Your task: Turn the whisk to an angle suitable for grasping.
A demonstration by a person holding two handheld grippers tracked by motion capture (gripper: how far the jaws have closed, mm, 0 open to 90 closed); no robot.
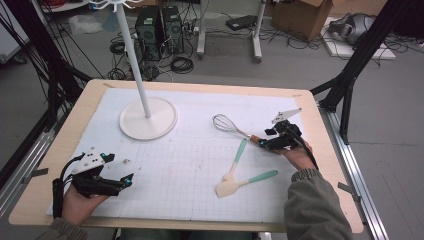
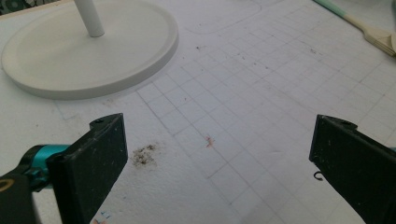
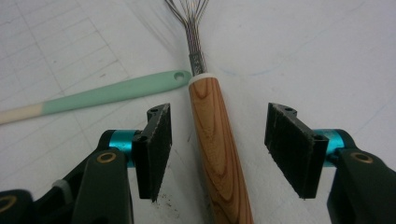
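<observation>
table: white gridded mat on top | stand: far left, round base | whisk: right of centre, wooden handle lying between right gripper jaws, pads not touching it, gaps either side | left gripper: near left, jaws wide apart over bare mat | spatulas: near the whisk

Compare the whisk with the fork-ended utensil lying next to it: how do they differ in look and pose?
The whisk has a brown wooden handle; the fork-ended utensil has a mint green one. The whisk ends in a wire balloon; the fork-ended utensil ends in pale tines. The whisk's handle lies between the open jaws of the right tool; the fork-ended utensil lies outside them. Both lie flat on the white gridded mat.
</observation>
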